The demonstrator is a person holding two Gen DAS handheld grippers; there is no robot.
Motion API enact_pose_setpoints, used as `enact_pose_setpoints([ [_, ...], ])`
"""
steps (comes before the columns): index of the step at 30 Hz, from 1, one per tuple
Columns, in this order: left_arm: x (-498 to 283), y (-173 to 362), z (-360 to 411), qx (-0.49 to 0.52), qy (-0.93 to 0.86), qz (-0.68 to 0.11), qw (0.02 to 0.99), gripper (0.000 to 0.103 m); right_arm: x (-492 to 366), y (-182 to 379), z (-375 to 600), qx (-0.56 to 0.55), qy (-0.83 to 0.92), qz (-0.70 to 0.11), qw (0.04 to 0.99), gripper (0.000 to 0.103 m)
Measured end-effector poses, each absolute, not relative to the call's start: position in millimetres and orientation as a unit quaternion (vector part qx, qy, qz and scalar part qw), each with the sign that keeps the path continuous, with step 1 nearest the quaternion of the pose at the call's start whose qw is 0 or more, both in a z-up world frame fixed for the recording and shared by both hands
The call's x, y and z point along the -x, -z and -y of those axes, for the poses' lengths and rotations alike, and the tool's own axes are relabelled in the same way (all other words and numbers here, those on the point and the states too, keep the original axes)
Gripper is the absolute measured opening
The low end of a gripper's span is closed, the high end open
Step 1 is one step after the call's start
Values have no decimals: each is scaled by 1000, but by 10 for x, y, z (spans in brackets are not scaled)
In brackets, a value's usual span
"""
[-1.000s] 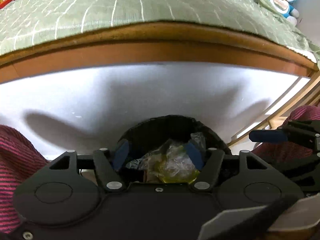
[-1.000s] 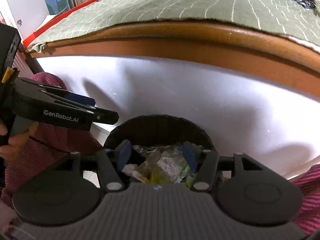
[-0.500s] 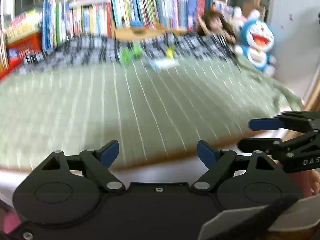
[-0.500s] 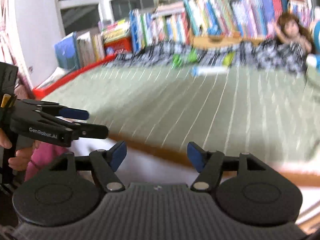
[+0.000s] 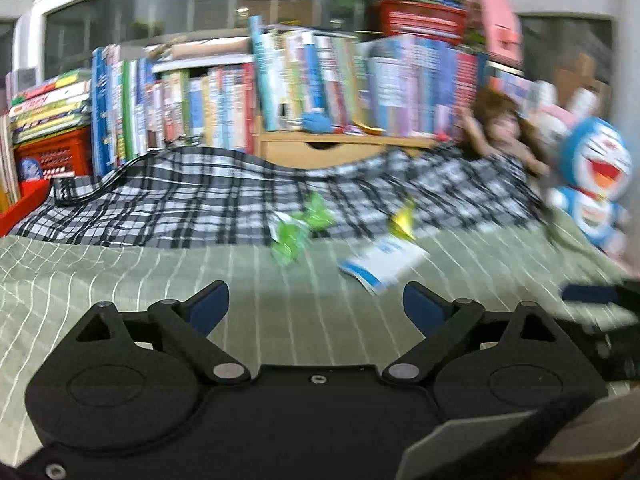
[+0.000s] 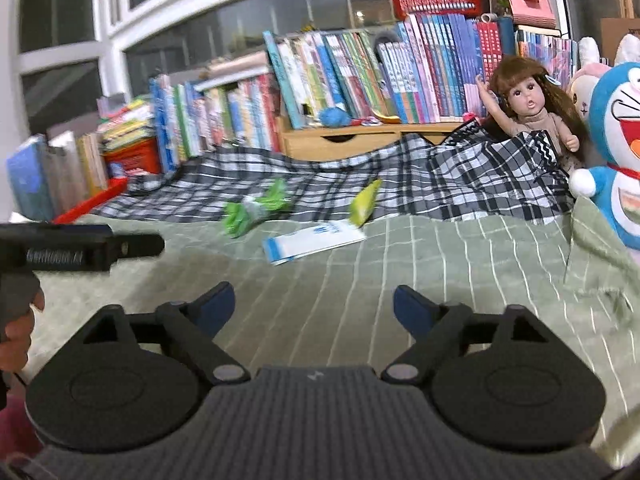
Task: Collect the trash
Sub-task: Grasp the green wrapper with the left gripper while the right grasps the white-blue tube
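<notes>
Three pieces of trash lie on the bed ahead of both grippers. A crumpled green wrapper (image 5: pixel 298 226) (image 6: pixel 252 210) rests at the edge of the plaid blanket. A yellow-green wrapper (image 5: pixel 403 220) (image 6: pixel 364 202) lies to its right. A flat white and blue packet (image 5: pixel 382 264) (image 6: pixel 314 240) sits on the green striped cover. My left gripper (image 5: pixel 316 306) is open and empty, short of the trash. My right gripper (image 6: pixel 314 306) is also open and empty, with the packet a little beyond it. In the right wrist view the left gripper shows at the left edge, held by a hand.
The green striped bed cover (image 6: pixel 440 280) spreads under both grippers. A black and white plaid blanket (image 6: pixel 460 184) lies behind the trash. Books (image 6: pixel 360 80) line the back wall. A doll (image 6: pixel 528 116) and a blue plush toy (image 6: pixel 620 140) sit at the far right.
Both grippers rose from over the black bin full of wrappers beside the bed and now point across the bed top at the trash. Both stay open.
</notes>
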State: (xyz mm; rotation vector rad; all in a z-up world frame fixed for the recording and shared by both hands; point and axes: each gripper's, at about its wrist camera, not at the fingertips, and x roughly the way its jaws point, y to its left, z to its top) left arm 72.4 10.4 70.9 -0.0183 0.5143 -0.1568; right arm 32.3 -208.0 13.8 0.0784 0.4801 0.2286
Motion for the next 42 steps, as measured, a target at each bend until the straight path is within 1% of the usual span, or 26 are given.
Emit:
enact_pose_setpoints([
  [4,-1377,-551,-146,36,42,-268,962,94,-716,-47,1984,-34,-109,-258,959,103],
  [8,-1952,-377,-113,43,28,-297,954,94,-1099,58,1847,-26,-106,-276,955,103],
  [16,-2635,-168,49,28,26,-316,948,93,-1544,185,1686,2,-110,-290,951,103],
  [18,-2774,-87,47,31,27,-335,941,81,-1630,211,1655,9,-112,-294,949,103],
  [19,-2797,-58,43,34,26,-343,939,63,-1665,224,1638,13,-113,-296,949,103],
  [20,-2837,-24,28,39,24,-353,935,42,-1699,239,1625,16,-113,-297,948,103],
  [21,-2871,10,3,48,22,-363,930,37,-1731,257,1607,18,-113,-297,948,103],
  [23,-2863,24,-43,59,18,-358,932,35,-1781,292,1567,23,-116,-297,947,103],
  [26,-2834,5,-62,45,18,-351,935,35,-1857,343,1496,31,-122,-298,946,103],
  [32,-2679,-149,-201,52,8,-330,942,35,-2000,412,1388,33,-115,-304,945,103],
  [34,-2606,-199,-241,54,7,-324,944,35,-1977,403,1379,32,-120,-304,945,93],
  [35,-2571,-211,-258,54,8,-321,945,35,-1944,390,1374,32,-126,-300,945,89],
  [37,-2502,-240,-289,57,10,-318,946,35,-1875,361,1351,38,-138,-296,945,73],
  [38,-2468,-248,-302,58,12,-317,947,35,-1838,345,1337,41,-141,-294,944,70],
  [40,-2399,-265,-322,59,17,-316,947,35,-1765,319,1311,49,-148,-290,944,57],
  [42,-2307,-278,-336,60,22,-313,948,35,-1695,291,1320,50,-147,-286,946,49],
])
